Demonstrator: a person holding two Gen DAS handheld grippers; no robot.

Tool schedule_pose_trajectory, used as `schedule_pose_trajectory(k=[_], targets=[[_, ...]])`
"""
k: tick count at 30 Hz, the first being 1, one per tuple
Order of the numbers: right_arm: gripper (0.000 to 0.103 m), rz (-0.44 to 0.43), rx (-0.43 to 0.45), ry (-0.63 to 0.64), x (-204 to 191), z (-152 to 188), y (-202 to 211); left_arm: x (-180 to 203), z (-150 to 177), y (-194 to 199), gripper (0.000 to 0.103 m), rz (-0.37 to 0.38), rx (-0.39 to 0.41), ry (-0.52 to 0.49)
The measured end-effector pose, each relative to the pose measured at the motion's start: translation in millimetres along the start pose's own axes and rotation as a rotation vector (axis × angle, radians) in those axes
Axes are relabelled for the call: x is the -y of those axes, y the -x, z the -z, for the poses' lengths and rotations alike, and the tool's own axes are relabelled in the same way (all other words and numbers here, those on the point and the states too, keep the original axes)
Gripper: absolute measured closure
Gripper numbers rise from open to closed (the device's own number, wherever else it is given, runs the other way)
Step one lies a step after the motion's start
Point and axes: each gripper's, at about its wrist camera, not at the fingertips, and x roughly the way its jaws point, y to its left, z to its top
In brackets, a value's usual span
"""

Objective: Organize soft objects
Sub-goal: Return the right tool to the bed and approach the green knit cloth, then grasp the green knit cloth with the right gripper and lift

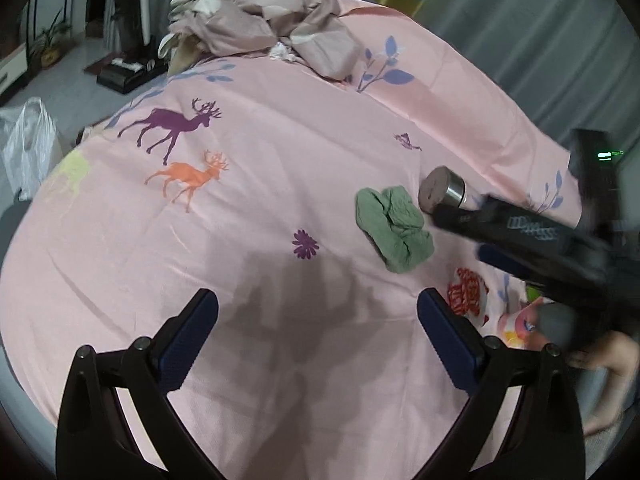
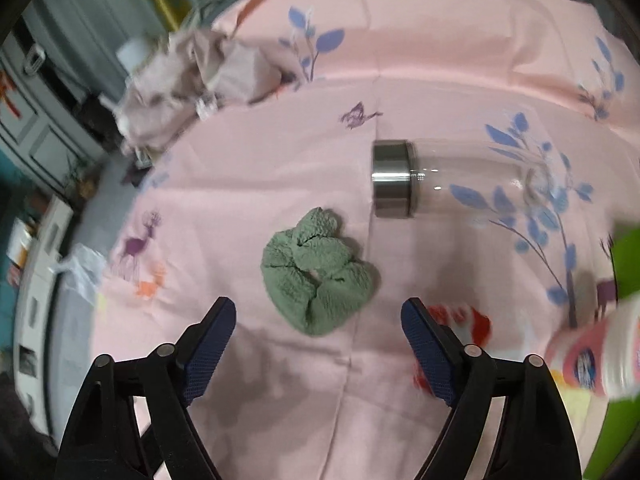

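Hovering above the bed, the right gripper (image 2: 318, 336) has its jaws spread wide and nothing between them; the green scrunchie (image 2: 318, 270) lies just ahead of its fingertips, a little toward the top of the right wrist view. The left gripper (image 1: 318, 328) is also wide open and empty, over a bare part of the pink bedsheet (image 1: 248, 208), and it seems not needed for this step.

To do the pick well, I think the right gripper should come straight down so that one pad stands on each side of the scrunchie, and close only when the pads are low enough to catch the thick folds and not only the top. The sheet is soft and loose, so pressing too deep could pinch the sheet together with the scrunchie. The glass bottle (image 2: 460, 180) with a steel cap lies on its side near the scrunchie, apart from it; it may roll if it is pushed, so the approach should stay on the near side.

The scrunchie is a ring of crinkled, sage-green fabric, gathered in puffy folds, lying flat and slightly bunched. It looks light and easy to squeeze. A crumpled beige cloth (image 1: 264, 20) lies far away at the back of the bed.
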Motion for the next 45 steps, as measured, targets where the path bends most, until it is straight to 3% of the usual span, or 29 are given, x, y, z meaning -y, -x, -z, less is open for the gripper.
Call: schedule_pose_trajectory(k=[6,10,12,14,16,19,28,37,40,42,44,45], targets=[[0.033,0.079,-0.086,0.029,-6,-6,-52,-6,-6,3,0.004,0.033,-0.013,0.033],[0.045,0.134,-0.083,0.062,-7,2,-68,-7,-7,4,0.004,0.049,-0.020,0.037],[0.057,0.147,-0.047,0.079,-7,5,-65,-8,-8,4,0.004,0.054,-0.019,0.041],[0.084,0.147,-0.039,0.093,-8,6,-62,-8,-7,6,0.004,0.051,-0.012,0.040],[0.089,0.124,-0.028,0.083,-6,9,-54,-6,-7,8,0.004,0.044,-0.004,0.034],[0.089,0.053,0.005,0.068,-3,16,-28,-6,-6,10,0.004,0.044,0.012,0.029],[0.089,-0.033,0.033,0.139,3,62,55,-6,-4,8,0.004,0.062,0.019,0.047],[0.089,-0.065,-0.052,0.162,23,116,65,11,8,-6,0.004,0.137,-0.068,0.001],[0.088,-0.051,-0.091,0.098,41,122,59,18,14,-13,0.004,0.159,-0.108,-0.017],[0.078,-0.012,-0.091,0.035,56,120,56,24,19,-17,0.004,0.173,-0.135,-0.043],[0.052,0.052,-0.001,0.018,67,116,61,31,25,-20,0.008,0.181,-0.156,-0.065],[0.049,0.053,0.017,-0.004,72,114,64,36,30,-22,0.009,0.186,-0.170,-0.083]])
